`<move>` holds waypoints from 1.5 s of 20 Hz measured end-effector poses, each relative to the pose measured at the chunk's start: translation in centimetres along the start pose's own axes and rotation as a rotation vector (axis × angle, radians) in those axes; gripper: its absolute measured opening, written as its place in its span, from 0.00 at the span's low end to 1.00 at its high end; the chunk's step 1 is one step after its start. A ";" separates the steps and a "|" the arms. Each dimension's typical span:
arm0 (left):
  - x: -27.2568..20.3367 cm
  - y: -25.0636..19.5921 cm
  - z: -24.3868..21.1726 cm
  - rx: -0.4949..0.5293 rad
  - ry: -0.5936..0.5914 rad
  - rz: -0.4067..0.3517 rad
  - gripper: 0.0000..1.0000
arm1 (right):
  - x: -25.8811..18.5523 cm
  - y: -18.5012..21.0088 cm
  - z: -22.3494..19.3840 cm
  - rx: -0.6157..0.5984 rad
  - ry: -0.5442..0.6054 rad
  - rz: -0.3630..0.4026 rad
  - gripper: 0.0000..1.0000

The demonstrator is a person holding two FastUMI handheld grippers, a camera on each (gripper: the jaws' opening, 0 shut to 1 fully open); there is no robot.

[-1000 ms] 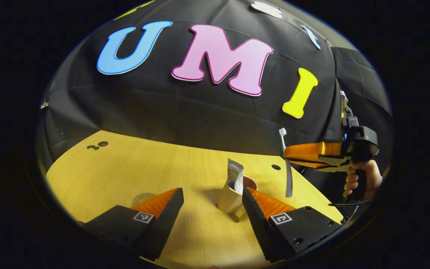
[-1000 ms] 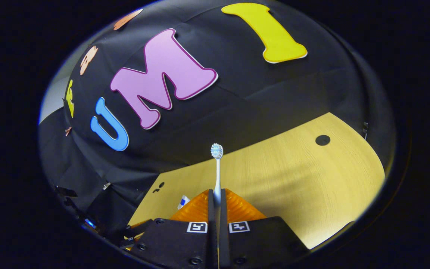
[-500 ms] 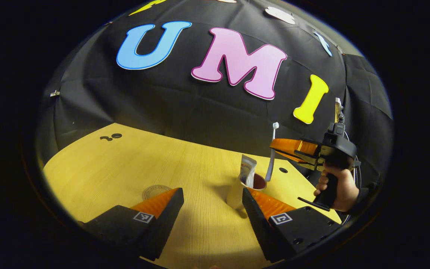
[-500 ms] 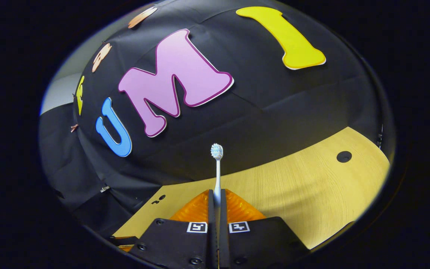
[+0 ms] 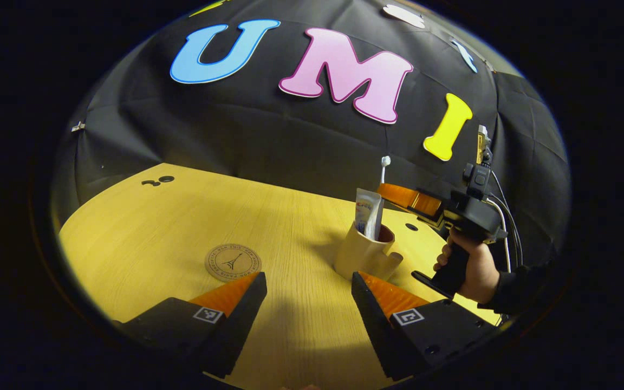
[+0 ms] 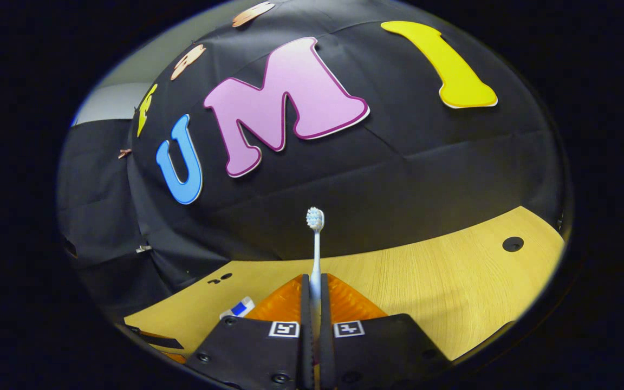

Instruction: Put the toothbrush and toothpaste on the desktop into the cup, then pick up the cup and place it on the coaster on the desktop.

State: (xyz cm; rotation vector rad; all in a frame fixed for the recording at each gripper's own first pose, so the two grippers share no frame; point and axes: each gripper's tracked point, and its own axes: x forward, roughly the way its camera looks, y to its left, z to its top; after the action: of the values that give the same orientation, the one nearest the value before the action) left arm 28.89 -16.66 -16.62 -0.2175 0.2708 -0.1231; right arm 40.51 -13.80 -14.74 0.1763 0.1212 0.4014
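The right tool [image 6: 312,303], clenched on the white plastic toothbrush [image 6: 315,244], is holding it over the beige cup [image 5: 365,253], needing release inside.

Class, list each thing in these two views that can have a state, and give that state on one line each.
Toothpaste: upright in the cup.
Cup: upright on the desktop, off the coaster.
Toothbrush: clamped, head up, lower end at the cup.
Coaster: flat, bare.
Left gripper: open, holding nothing.
Right gripper: shut on the toothbrush.
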 end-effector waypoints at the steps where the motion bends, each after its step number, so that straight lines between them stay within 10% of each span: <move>1: 0.1 -0.2 -0.3 -0.005 0.000 -0.009 0.98 | -0.3 0.2 -0.5 -0.018 -0.010 0.006 0.10; 7: 0.7 -1.1 -1.8 -0.019 0.015 -0.045 0.97 | -2.2 0.8 -2.3 -0.117 0.005 0.026 0.27; 8: 0.4 -1.1 -2.1 -0.019 0.018 -0.046 0.98 | -2.8 0.8 -2.7 -0.119 0.014 0.022 0.16; 9: 0.2 -1.2 -2.1 -0.020 0.018 -0.049 0.97 | -3.3 1.1 -2.9 -0.116 0.025 0.028 0.39; 11: -0.4 -1.2 -2.2 -0.015 0.018 -0.048 0.97 | -4.5 1.0 -3.2 -0.115 0.042 0.010 0.31; 13: -1.2 -0.8 -2.4 -0.008 0.034 -0.040 0.98 | -5.3 1.5 -3.0 -0.084 0.061 -0.001 0.60; 14: -1.8 -0.5 -2.5 -0.007 0.040 -0.034 0.98 | -5.6 1.7 -3.1 -0.066 0.078 -0.012 0.59; 16: -3.0 0.1 -2.4 -0.004 0.048 -0.026 0.98 | -6.7 2.5 -2.4 -0.041 0.107 -0.030 0.96; 30: -11.8 6.2 1.5 0.015 0.063 0.127 0.98 | -8.4 2.6 -3.1 0.176 0.506 -0.333 0.98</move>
State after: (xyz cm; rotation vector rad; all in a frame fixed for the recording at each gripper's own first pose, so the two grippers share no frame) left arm 18.55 -8.60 -13.64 -0.1808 0.3452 -0.0064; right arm 31.34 -14.33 -16.61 0.2210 0.6762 0.0942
